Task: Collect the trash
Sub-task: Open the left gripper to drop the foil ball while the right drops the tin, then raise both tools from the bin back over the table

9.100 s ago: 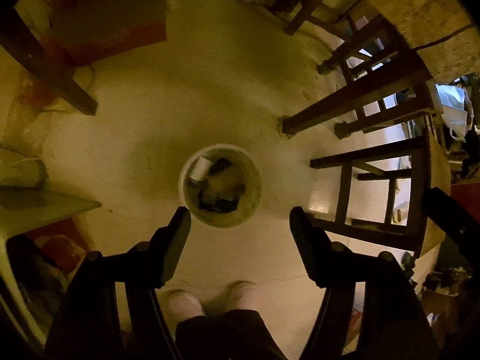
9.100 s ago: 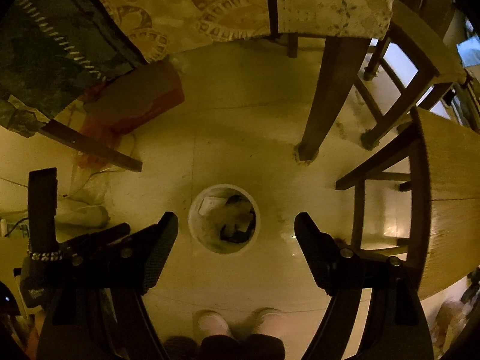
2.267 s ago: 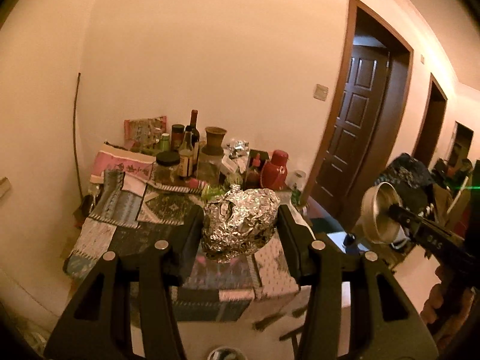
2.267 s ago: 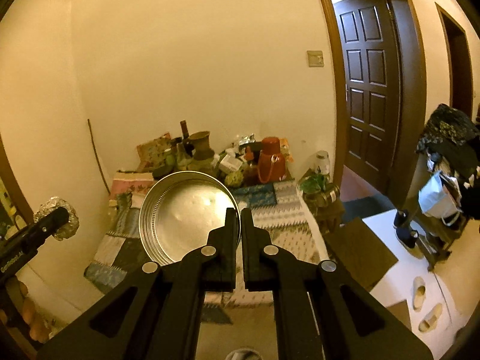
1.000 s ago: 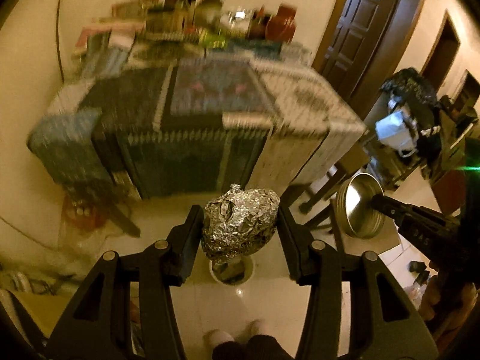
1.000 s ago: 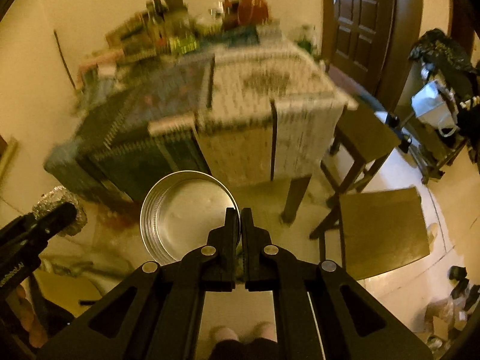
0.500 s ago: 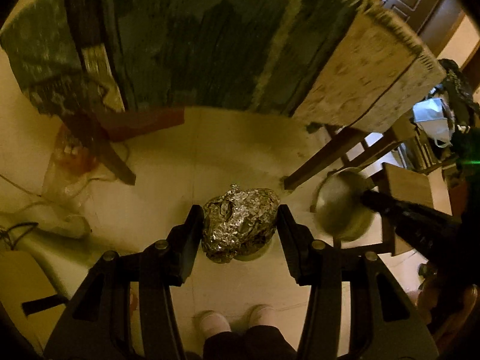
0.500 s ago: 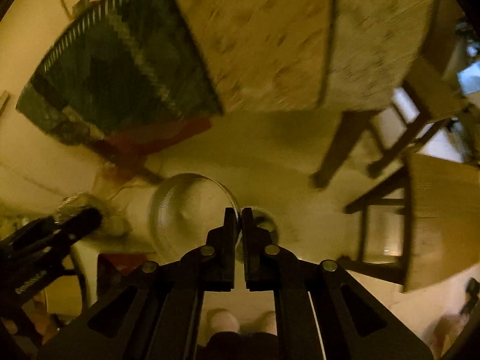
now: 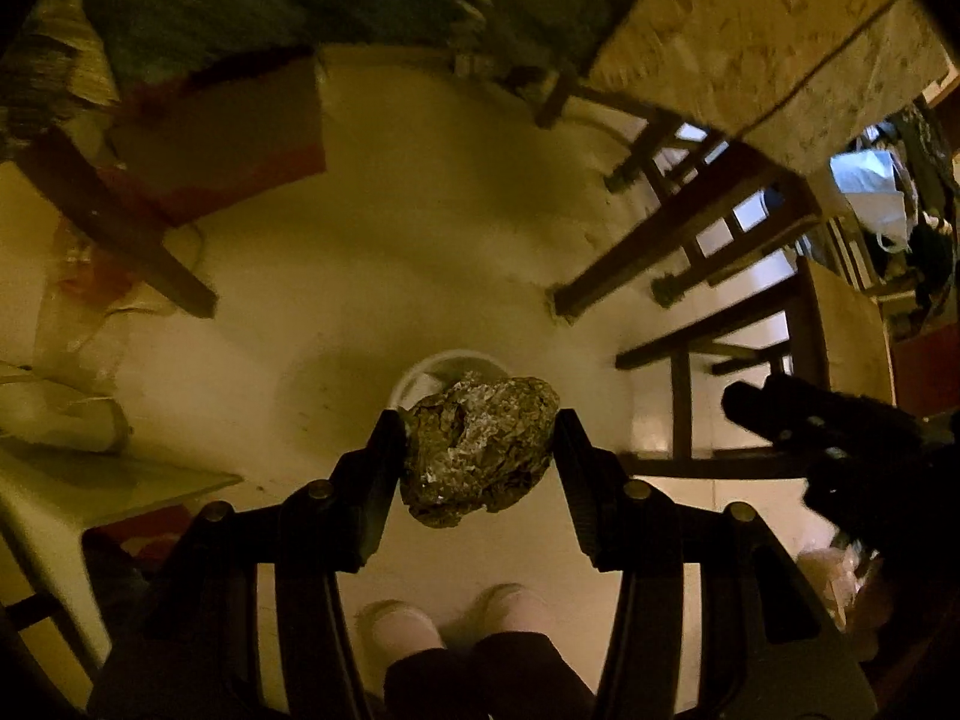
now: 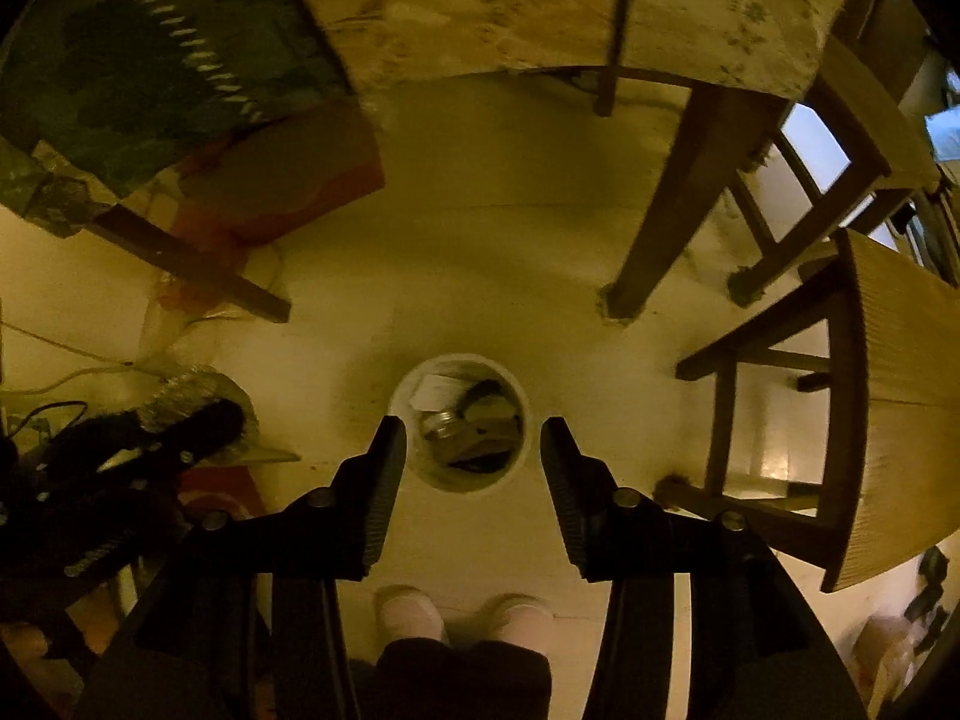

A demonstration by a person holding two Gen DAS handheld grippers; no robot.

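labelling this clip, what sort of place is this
Most likely a lived-in home dining area: a cloth-covered table, wooden chairs on a pale floor, and a small white bin of rubbish at the person's feet.

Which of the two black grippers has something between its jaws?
The left gripper: a crumpled foil ball sits clamped between its jaws. The right gripper gapes empty above the white round bin.

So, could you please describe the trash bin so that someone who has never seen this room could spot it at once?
Start at the cloth-draped wooden table and look down at the pale floor in front of its legs. There, just ahead of the person's pale shoes, stands a small round white trash bin, open-topped with scraps inside. It is the only round, white container among the dark, straight furniture legs.
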